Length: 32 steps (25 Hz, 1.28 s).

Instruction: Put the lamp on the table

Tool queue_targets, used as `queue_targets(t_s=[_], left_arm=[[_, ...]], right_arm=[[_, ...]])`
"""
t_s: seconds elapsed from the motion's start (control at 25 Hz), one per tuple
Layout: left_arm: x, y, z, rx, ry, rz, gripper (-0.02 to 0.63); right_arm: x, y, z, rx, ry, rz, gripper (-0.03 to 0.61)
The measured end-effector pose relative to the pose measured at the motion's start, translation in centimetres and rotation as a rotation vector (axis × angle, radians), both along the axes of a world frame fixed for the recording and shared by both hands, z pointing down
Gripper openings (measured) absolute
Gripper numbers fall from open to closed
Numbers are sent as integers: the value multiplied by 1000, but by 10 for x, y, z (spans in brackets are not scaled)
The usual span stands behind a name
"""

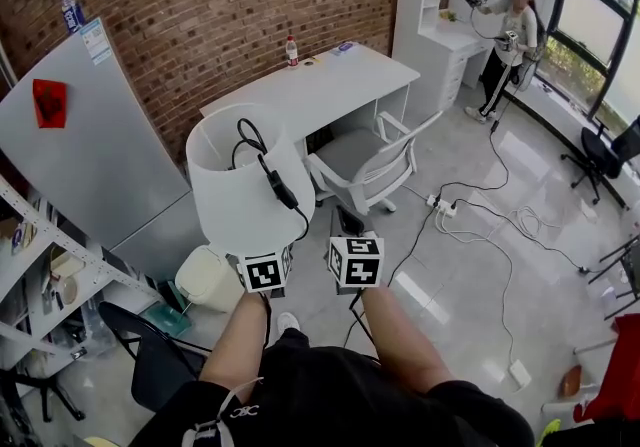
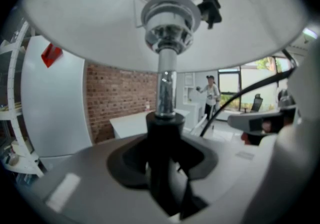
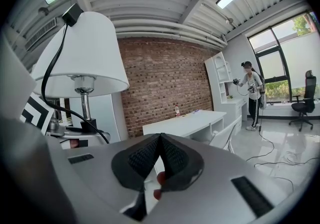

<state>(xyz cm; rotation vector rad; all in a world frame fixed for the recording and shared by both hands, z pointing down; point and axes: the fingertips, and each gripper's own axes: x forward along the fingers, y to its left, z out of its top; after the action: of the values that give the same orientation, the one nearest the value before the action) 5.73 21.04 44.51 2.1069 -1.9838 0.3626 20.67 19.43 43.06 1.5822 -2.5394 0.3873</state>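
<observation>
The white-shaded lamp (image 1: 225, 200) hangs upright in the air in front of me, well apart from the white table (image 1: 330, 85) by the brick wall (image 1: 220, 5). My left gripper (image 2: 165, 140) pinches the lamp's dark stem below the shade. A black cord (image 1: 268, 167) lies over the shade. My right gripper (image 3: 160, 143), just beside, has its jaws pressed together on nothing. A white chair (image 1: 370, 165) stands at the table.

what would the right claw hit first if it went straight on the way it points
Likely the white table; nothing shows between it and the right claw, though depth is unclear.
</observation>
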Motion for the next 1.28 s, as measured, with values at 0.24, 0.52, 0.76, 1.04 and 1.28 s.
queue_targets(t_s=[0.24, 0.52, 0.76, 1.04, 1.28], left_arm=[[-11, -36, 11, -11, 9, -5, 138], [-34, -108, 14, 5, 17, 6, 138], [-69, -179, 7, 17, 26, 15, 138], [-118, -250, 1, 24, 39, 7, 138], [-155, -297, 1, 28, 43, 19, 138]], right_arm=[[-10, -34, 12, -14, 14, -6, -11], [-29, -102, 14, -11, 20, 9, -11], [-67, -170, 7, -7, 31, 8, -11], [-114, -239, 0, 1, 48, 3, -11], [-145, -284, 0, 0, 48, 21, -11]])
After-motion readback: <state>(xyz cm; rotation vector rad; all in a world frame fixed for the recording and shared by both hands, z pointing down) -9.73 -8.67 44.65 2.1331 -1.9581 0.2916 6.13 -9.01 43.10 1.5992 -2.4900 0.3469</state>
